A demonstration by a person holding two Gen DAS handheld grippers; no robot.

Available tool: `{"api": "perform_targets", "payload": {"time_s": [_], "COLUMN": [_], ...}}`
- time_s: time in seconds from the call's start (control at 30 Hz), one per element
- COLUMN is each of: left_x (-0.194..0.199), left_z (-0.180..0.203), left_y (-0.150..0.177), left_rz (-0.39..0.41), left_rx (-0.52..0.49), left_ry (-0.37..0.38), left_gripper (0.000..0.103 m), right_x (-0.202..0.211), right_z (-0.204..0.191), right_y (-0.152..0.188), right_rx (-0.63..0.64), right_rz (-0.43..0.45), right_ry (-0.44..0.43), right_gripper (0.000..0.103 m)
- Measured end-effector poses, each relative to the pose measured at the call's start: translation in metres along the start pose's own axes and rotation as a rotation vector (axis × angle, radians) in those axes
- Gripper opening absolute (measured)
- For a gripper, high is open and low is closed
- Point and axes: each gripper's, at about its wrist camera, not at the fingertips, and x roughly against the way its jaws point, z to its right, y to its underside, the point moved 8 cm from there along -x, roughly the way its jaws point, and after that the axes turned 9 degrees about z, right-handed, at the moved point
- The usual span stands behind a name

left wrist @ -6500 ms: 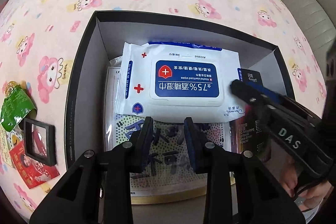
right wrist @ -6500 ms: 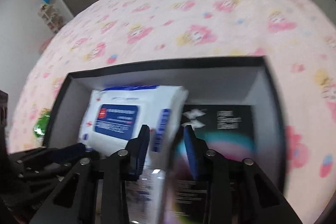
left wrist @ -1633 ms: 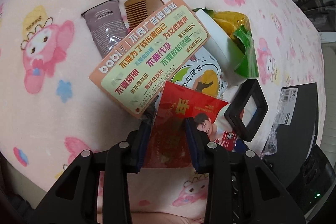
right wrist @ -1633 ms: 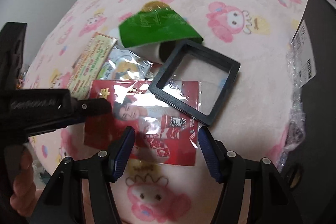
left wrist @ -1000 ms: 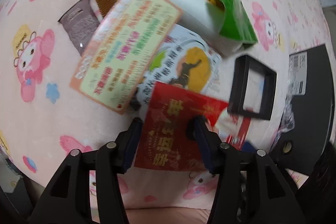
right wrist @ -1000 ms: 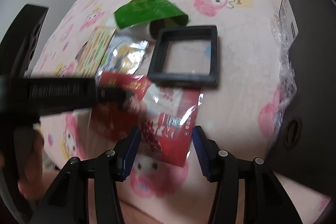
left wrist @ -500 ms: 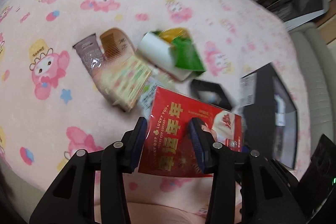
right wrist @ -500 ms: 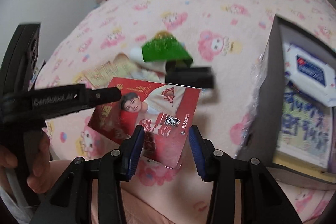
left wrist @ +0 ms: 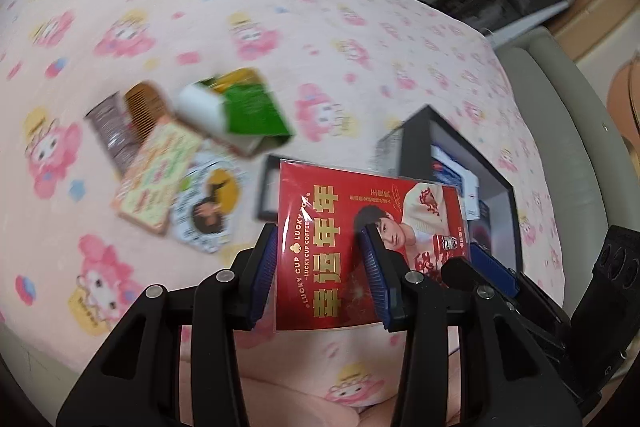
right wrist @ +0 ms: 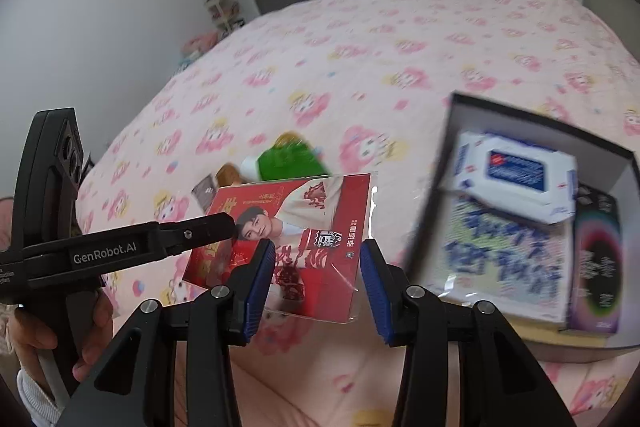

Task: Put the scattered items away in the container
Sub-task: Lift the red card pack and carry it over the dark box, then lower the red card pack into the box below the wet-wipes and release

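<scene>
**Red card held above the bed by both grippers**

Left gripper (left wrist: 320, 263) clamps the red card (left wrist: 360, 247) across one end; right gripper (right wrist: 318, 279) grips the other end, apparently by its clear sleeve. Card held off the pink blanket (right wrist: 360, 59). Black box (right wrist: 532, 131) lies beside it, wipes pack (right wrist: 516, 171) inside. Green packet (left wrist: 256, 107), comb (left wrist: 140, 103) still scattered, blurred.

I see the flat red plastic-sleeved card (left wrist: 372, 251) lifted clear of the pink cartoon-print blanket (left wrist: 200, 7), between my left gripper (left wrist: 320, 267) and right gripper (right wrist: 318, 273). At ten o'clock from it on the blanket lie the green-wrapped white tube (left wrist: 236, 111), wooden comb (left wrist: 142, 105) and pale printed box (left wrist: 158, 175). The open black rectangular box (right wrist: 432, 203) sits at two o'clock, with the white wet-wipes pack (right wrist: 516, 179) inside.
</scene>
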Motion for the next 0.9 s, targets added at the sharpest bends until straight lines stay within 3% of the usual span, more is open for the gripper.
{"api": "perform_targets", "payload": {"time_s": [0.2,0.37,0.63,0.9], "left_x": [-0.028,-0.066,-0.122,-0.141], "left_z": [0.076,0.126,0.153,0.153], "left_y": [-0.010,0.003,0.032,0.046], "left_rz": [-0.023,-0.081,-0.180,-0.199], "left_rx": [-0.128,-0.199,-0.258,-0.353], "left_ry": [0.068,0.085,0.023,-0.105], "left_gripper": [0.042,0.042,0.042,0.042], "right_x": [0.022,0.035,0.026,-0.002], "right_z": [0.060,0.118,0.184,0.201], "right_y": [-0.017,-0.020,0.003,0.032], "right_rx": [-0.038,-0.082,-0.144,-0.185], "right_rz": [0.054,0.079,0.025,-0.056], "right_ry": [0.049,0.110,0.156,0.154], "right_gripper": [0.040,0.040,0.040,0.040]}}
